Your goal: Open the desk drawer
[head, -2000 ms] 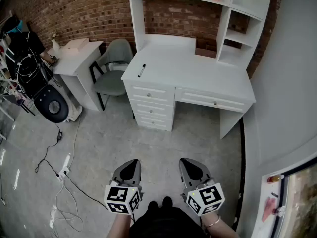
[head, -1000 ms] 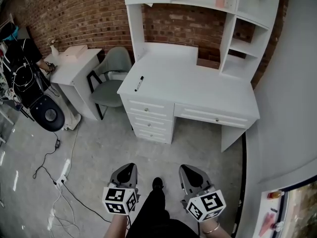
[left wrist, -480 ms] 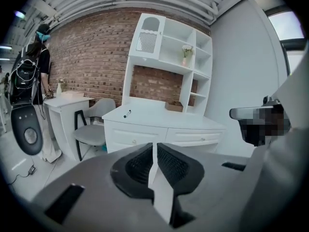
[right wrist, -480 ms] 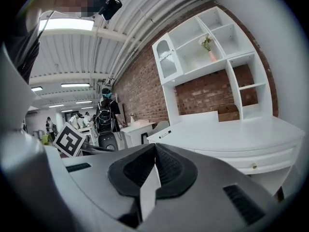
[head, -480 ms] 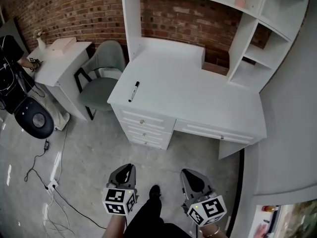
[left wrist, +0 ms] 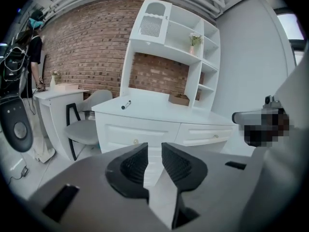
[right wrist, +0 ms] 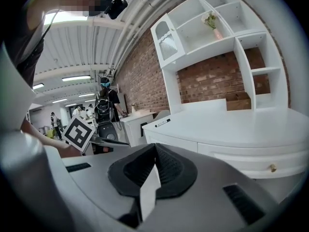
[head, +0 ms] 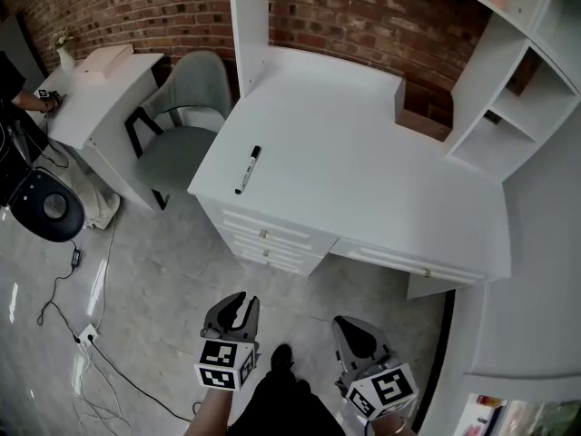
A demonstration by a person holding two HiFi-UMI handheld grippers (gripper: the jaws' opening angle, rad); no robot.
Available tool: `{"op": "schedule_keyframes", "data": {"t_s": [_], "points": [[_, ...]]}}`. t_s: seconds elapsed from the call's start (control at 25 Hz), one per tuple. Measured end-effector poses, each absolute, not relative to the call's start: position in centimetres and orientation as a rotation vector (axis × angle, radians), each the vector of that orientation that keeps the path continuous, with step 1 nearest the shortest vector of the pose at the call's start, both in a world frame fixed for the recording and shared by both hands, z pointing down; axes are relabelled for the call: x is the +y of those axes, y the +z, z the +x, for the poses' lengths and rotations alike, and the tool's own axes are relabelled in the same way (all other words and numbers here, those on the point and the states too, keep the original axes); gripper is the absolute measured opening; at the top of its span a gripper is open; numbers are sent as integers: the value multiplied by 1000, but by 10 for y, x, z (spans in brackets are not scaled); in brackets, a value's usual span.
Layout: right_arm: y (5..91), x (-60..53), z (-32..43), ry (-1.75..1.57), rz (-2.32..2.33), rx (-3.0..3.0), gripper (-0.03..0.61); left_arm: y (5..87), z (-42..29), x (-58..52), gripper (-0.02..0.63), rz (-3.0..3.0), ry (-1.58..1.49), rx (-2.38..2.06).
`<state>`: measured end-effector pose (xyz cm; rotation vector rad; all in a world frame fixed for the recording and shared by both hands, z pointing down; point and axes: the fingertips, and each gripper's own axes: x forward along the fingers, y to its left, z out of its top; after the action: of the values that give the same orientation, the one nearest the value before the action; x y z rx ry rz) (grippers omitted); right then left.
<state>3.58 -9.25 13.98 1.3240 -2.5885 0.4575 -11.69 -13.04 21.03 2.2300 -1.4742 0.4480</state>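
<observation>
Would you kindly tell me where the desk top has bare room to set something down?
The wide middle of the desk top, between the marker near its left edge and the shelf unit at right, is bare. Crowded only at the back right, round the brown box.

White painted desk [head: 272,221] with white drawer fronts [head: 390,260] and small brass knobs [head: 428,272]. Black marker pen [head: 247,170] with a white band, left on the white worktop [head: 363,180]. Red-brown brick wall [head: 136,7] far behind. Grey-green padded chair [head: 177,148] on a black frame, left. Pale grey glossy floor [head: 145,271]. Near, grey left gripper [head: 240,302] and right gripper [head: 352,327], black ribbed fingers [left wrist: 135,166], white cubes [head: 224,363] patterned with black squares.
</observation>
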Motion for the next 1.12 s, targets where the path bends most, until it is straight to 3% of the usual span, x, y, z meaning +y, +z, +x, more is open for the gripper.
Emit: {"op": "schedule_keyframes", "data": {"t_s": [0.32, 1.12], "points": [[241, -116, 35, 478, 1243, -2613, 5, 314, -113, -163, 117, 2191, 474, -1510], [545, -165, 47, 437, 1243, -2675, 5, 625, -104, -240, 160, 2237, 479, -1563]]}}
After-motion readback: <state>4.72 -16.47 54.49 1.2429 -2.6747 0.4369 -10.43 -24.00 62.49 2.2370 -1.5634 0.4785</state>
